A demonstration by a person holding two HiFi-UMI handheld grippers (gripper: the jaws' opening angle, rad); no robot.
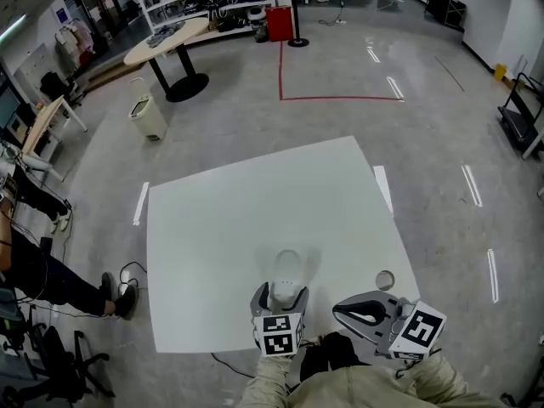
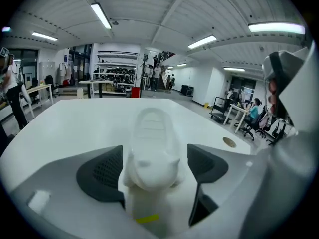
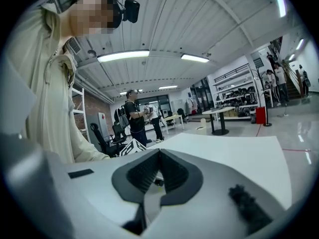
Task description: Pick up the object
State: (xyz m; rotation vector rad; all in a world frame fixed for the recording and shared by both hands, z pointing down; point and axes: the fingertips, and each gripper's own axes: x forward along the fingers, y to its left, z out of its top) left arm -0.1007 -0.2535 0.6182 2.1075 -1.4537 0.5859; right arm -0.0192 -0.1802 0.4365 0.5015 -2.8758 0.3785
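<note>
Closing on the white, ribbed, slipper-shaped plastic object [image 2: 152,138] is judged to be the step in hand, and it is best done squarely. The left gripper [image 2: 157,169] should be centred so that both dark mesh pads [image 2: 102,171] meet the object's flanks together, low on its rounded near end, before any lift is tried. A lopsided squeeze would likely skid the smooth shell across the white square tabletop [image 1: 212,228].

The object is found lying flat on that tabletop, near its front edge, with its near end between the left jaws. Those jaws are spread wide and the pads are not seen to press, so nothing is gripped yet.

Now the pose: the left gripper is held low and level, pointed away from the person along the object's length. The right gripper [image 1: 344,311] is parked just to its right at the table's front edge. Its jaws are pressed together on nothing and it is turned leftward, with a small round disc [image 1: 385,280] lying just beyond it.
</note>
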